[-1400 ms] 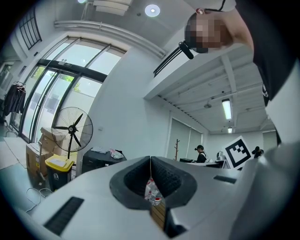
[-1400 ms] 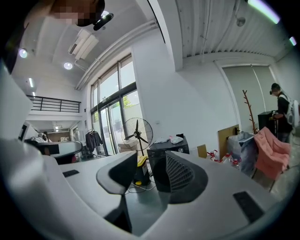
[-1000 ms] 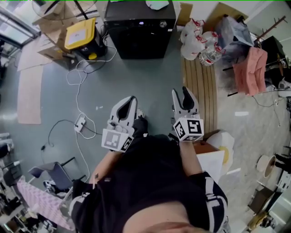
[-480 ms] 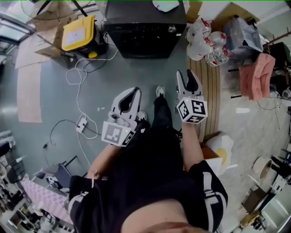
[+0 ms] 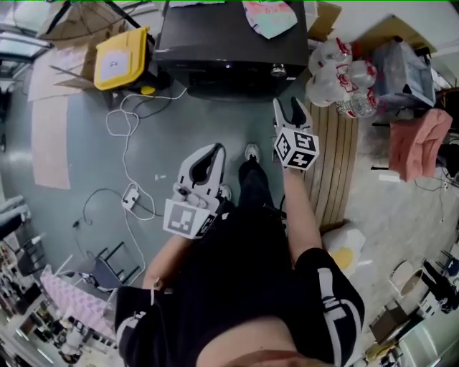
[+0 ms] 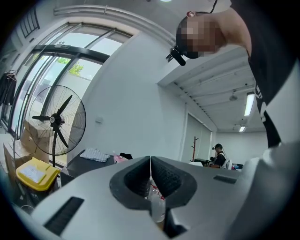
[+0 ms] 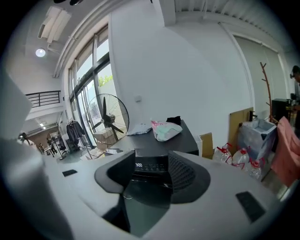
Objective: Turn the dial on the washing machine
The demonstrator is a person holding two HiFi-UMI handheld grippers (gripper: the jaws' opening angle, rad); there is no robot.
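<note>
The black washing machine [image 5: 229,43] stands at the top of the head view, its small round dial [image 5: 278,70] at the right end of the front panel. My right gripper [image 5: 290,113] is held out just short of that dial and apart from it. Its jaws are opening and nothing is between them. In the right gripper view the lit display panel [image 7: 150,166] shows through the gap of the right gripper [image 7: 151,160]. My left gripper [image 5: 208,154] hangs lower by the person's leg. In the left gripper view the left gripper [image 6: 150,159] has its pads pressed together on nothing.
A yellow-lidded box [image 5: 122,54] sits left of the machine, with cables and a power strip [image 5: 129,195] on the floor. Water bottles [image 5: 344,64] and a wooden slatted board [image 5: 333,158] lie to the right. A cloth [image 5: 269,16] rests on the machine top. A standing fan [image 6: 56,119] is nearby.
The person has stepped toward the washing machine, which now sits closer. The right gripper has moved forward and up toward the dial. The left gripper has stayed low.
</note>
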